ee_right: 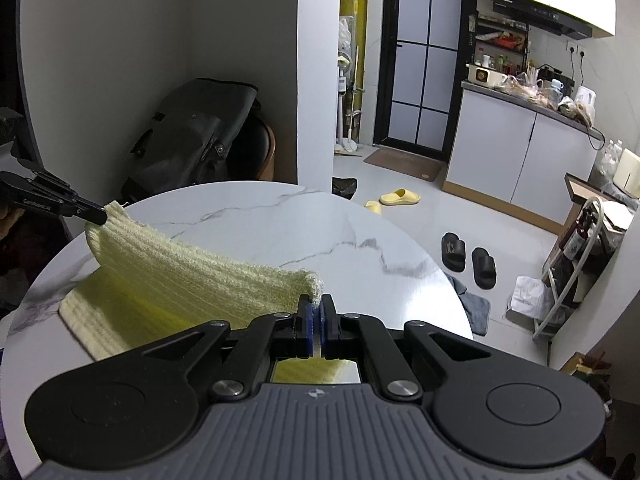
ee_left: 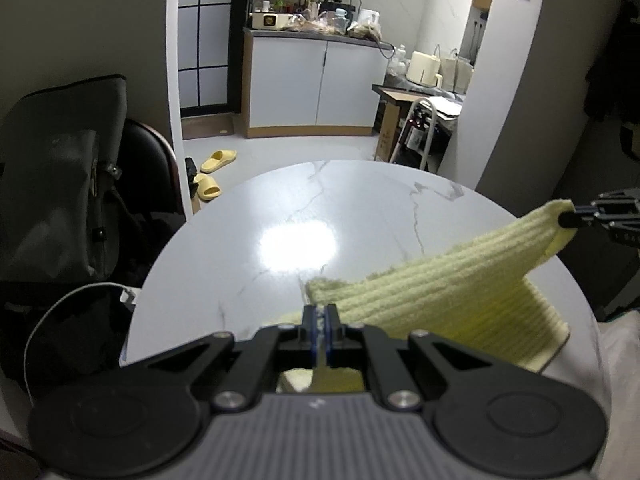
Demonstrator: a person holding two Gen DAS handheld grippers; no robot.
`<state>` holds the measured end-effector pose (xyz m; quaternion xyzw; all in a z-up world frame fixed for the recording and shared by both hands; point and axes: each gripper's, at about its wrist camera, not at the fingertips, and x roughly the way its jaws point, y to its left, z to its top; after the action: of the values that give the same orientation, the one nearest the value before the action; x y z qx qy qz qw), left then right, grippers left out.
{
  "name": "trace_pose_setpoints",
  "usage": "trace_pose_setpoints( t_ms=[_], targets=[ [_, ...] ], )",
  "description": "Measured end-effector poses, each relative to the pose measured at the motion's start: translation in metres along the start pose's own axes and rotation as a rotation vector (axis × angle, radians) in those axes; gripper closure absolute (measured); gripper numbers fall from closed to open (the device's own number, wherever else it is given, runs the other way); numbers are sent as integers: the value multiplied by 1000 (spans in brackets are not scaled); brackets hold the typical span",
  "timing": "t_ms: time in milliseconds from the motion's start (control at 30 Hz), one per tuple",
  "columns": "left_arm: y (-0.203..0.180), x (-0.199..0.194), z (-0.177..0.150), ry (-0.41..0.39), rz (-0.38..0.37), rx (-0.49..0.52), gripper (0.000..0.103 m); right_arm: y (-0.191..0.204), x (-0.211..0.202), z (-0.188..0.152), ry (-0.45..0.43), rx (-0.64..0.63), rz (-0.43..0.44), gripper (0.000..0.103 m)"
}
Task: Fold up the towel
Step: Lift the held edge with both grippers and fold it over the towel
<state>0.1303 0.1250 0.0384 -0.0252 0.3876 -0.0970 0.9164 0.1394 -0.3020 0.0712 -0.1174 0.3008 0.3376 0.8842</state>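
A pale yellow ribbed towel (ee_left: 440, 292) lies partly on the round white marble table (ee_left: 280, 216), with its near edge lifted. My left gripper (ee_left: 320, 312) is shut on one towel corner. My right gripper (ee_left: 568, 216) shows at the right edge, shut on the other corner, held higher. In the right wrist view the towel (ee_right: 180, 272) stretches from my right gripper (ee_right: 316, 308) to my left gripper (ee_right: 98, 216) at the far left. The lower part of the towel rests on the table (ee_right: 280, 232).
A dark bag (ee_left: 60, 184) sits on a chair left of the table. Yellow slippers (ee_left: 212, 172) and black slippers (ee_right: 468, 256) lie on the floor. A white kitchen cabinet (ee_left: 316, 84) and a metal rack (ee_right: 568, 272) stand beyond the table.
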Motion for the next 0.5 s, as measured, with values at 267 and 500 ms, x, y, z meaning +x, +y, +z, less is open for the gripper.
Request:
trace_pose_setpoints(
  t_ms=[267, 500],
  targets=[
    [4, -12, -13, -17, 8, -27, 99, 12, -7, -20, 1, 5, 24, 99],
    [-4, -4, -39, 28, -11, -22, 99, 15, -5, -42, 22, 28, 25, 99]
  ],
)
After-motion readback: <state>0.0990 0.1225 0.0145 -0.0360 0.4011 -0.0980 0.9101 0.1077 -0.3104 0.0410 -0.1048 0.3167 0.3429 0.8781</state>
